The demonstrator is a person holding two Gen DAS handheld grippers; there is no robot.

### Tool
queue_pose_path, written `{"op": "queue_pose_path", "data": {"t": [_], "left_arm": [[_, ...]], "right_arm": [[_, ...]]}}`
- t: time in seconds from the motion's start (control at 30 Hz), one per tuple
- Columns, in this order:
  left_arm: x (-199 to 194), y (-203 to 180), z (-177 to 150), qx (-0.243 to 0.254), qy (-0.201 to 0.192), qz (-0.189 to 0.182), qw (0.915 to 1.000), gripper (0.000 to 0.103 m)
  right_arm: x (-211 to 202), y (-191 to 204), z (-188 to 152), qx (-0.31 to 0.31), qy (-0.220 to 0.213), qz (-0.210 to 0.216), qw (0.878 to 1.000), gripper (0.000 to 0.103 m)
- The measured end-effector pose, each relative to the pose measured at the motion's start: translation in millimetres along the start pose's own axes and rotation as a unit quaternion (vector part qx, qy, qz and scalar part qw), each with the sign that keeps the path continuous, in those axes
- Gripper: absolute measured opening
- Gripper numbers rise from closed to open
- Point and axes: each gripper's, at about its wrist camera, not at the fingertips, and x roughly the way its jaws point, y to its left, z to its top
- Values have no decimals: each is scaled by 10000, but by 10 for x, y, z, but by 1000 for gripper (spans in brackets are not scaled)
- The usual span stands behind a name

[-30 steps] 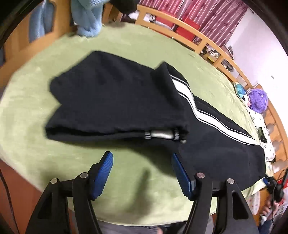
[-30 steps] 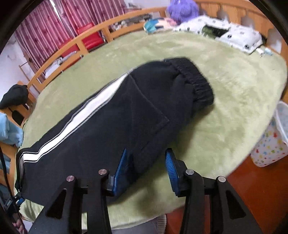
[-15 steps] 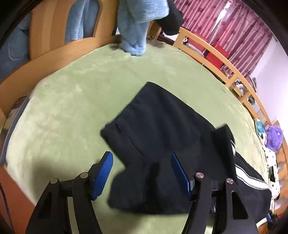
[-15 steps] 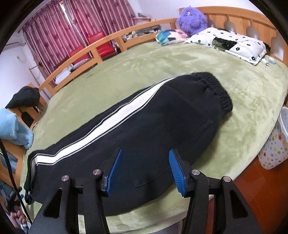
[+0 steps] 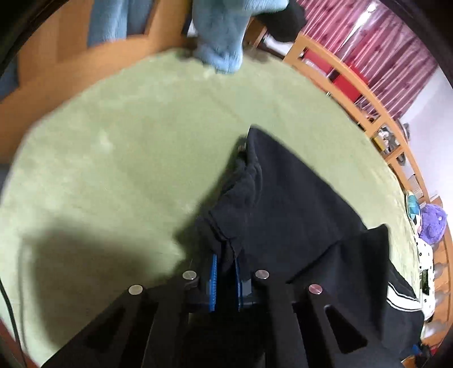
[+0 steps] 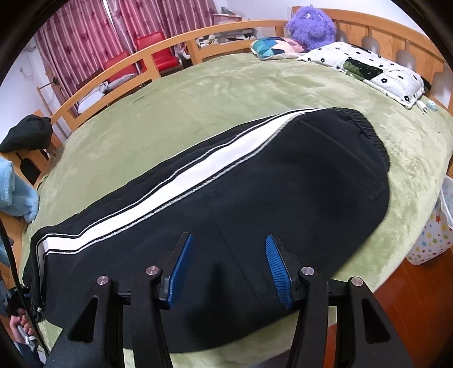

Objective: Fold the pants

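Black pants (image 6: 283, 181) with a white side stripe lie along the green blanket (image 6: 226, 90), waistband toward the far right. In the left wrist view the leg end of the pants (image 5: 283, 209) is bunched and lifted. My left gripper (image 5: 225, 278) is shut on the hem of that leg, with black cloth pinched between the blue pads. My right gripper (image 6: 229, 263) is open, its blue pads spread just above the seat of the pants near the bed's front edge, holding nothing.
A light blue towel (image 5: 223, 31) hangs over the wooden bed rail (image 5: 354, 93). A patterned pillow (image 6: 365, 68), a purple plush toy (image 6: 311, 25) and a cushion lie at the head end. A star-printed bin (image 6: 433, 226) stands by the bed's right side.
My left gripper moved to the leg hem and shut on it, bunching the cloth. My right gripper opened wider and drew back a little over the seat.
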Motion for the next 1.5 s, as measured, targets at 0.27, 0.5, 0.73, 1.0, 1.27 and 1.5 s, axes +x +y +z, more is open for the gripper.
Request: {"op": "queue_pose_path", "data": {"t": [0.27,0.5,0.73,1.0,1.27,1.5], "left_arm": [[-71,127,-134,58,231,317,9992,26],[-652,-416,-335,956,-135,168,9952,61],[-423,-1269,-899,1680,409,-865,9811,63],[-23,-1727,-1435,2798,104,785,9568,62],[-505,-1484,-712,2328,-584,247,9705,13],[-406,-1260,341,1784,-1093,486,9767,12]], "right_arm": [[48,70,-84,-124,92,189,9997,53],[-17,-18,-147,-59,-8,501,9987,53],[40,-122,-213,9,122,812,9966,53],[52,-381,-286,298,158,736,9967,53],[235,-350,-150,404,251,723,9962,53],[391,-44,163,209,266,737,9967,53]]}}
